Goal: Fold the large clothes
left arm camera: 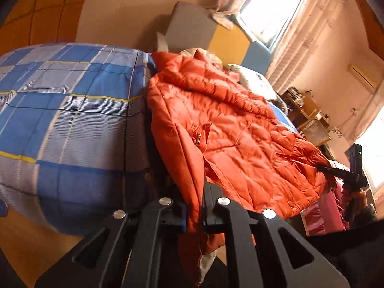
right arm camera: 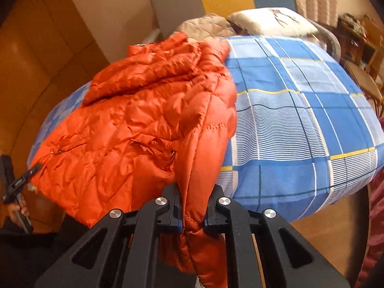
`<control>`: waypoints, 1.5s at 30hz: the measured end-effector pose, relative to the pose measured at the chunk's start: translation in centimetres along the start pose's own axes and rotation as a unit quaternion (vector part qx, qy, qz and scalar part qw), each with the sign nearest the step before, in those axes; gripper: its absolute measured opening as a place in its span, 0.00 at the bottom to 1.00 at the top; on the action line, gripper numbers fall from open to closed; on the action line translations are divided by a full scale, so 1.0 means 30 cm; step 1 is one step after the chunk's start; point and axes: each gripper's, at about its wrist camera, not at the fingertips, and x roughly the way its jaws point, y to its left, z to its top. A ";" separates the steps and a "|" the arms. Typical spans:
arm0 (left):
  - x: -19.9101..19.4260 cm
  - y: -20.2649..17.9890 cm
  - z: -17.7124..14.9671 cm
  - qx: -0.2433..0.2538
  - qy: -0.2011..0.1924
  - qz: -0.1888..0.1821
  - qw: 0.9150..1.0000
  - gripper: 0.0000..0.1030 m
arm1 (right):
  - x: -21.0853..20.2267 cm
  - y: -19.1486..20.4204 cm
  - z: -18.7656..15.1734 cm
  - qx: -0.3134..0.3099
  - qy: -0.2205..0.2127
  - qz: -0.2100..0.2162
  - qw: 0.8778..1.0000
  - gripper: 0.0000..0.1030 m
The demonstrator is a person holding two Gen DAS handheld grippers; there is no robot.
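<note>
— Black left tongs and right tongs: both clamped on the orange quilted puffer jacket hem?

— Yes; it sprawls ahead over the blue checked bedspread. Light, puffy, slippery; grip seams.

Bedroom with a blue checked bedspread, bright curtained window (daylight streaming in), peach walls, wooden floor

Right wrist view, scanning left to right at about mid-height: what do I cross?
Left gripper at the far left edge → orange puffer jacket → blue checked bedspread. The right gripper sits bottom centre, shut on the jacket's edge.
</note>
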 end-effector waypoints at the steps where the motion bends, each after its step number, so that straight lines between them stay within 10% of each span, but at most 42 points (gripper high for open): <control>1: -0.024 0.003 -0.011 0.002 0.000 -0.002 1.000 0.07 | -0.021 0.013 -0.012 -0.013 0.000 0.003 1.000 0.10; 9: -0.172 0.014 -0.049 -0.020 -0.030 -0.051 0.998 0.07 | -0.128 0.045 -0.027 -0.014 -0.037 0.046 0.998 0.10; 18: -0.116 -0.010 0.225 -0.001 -0.089 -0.104 0.991 0.07 | -0.099 0.052 0.230 0.010 -0.097 0.084 0.992 0.10; 30: 0.286 0.063 0.650 -0.023 -0.061 -0.041 0.997 0.07 | 0.240 -0.041 0.634 0.086 -0.081 0.063 0.991 0.11; 33: 0.393 0.114 0.710 -0.052 -0.044 -0.019 0.997 0.11 | 0.295 -0.058 0.659 0.103 -0.078 0.056 0.990 0.24; 36: 0.471 0.150 0.738 -0.073 -0.028 -0.002 0.997 0.31 | 0.326 -0.094 0.676 0.139 -0.088 0.072 0.984 0.62; 39: 0.474 0.182 0.740 -0.100 -0.050 0.006 0.994 0.88 | 0.320 -0.119 0.674 0.163 -0.110 0.076 0.977 0.84; 45: 0.420 0.273 0.697 -0.134 -0.067 -0.002 0.989 0.94 | 0.281 -0.171 0.597 0.185 -0.132 0.082 0.970 0.89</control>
